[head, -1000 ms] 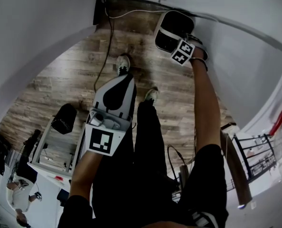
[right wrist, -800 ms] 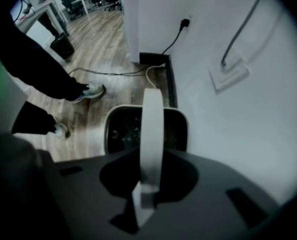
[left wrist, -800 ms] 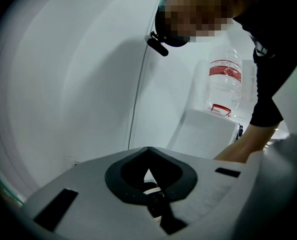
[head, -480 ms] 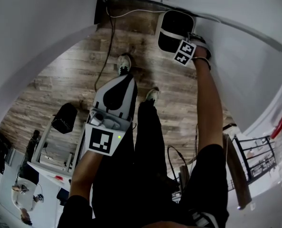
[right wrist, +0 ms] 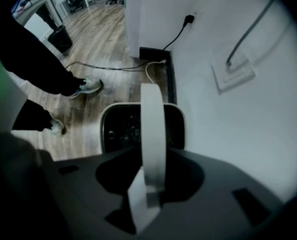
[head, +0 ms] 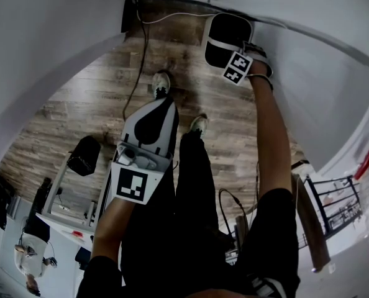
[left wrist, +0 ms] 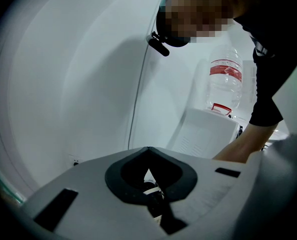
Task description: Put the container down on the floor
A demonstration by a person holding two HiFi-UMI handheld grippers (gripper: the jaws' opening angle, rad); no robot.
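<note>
The container point(head: 225, 39) is a white bin with a dark inside, standing on the wood floor against the white wall. My right gripper point(head: 233, 51) points steeply down over it. In the right gripper view the container point(right wrist: 119, 129) lies below, and its white strap handle point(right wrist: 153, 119) arches up into my right gripper point(right wrist: 152, 156). The jaws have just been opening, and the handle is still between them with dark gaps on both sides. My left gripper point(head: 159, 102) hangs in front of the person's legs, its jaws together and empty. Its tips point(left wrist: 147, 151) meet in its own view.
Black and white cables point(right wrist: 113, 66) trail over the floor to a wall socket point(right wrist: 188, 20). The person's shoes point(head: 161, 82) stand near the container. A black bin point(head: 85, 155) sits left and a metal rack point(head: 333, 197) right. A water bottle point(left wrist: 224, 81) tops a white dispenser.
The right gripper's marker cube shifted slightly right, then back left, above the container. The container stays by the wall and the left gripper has not moved.
</note>
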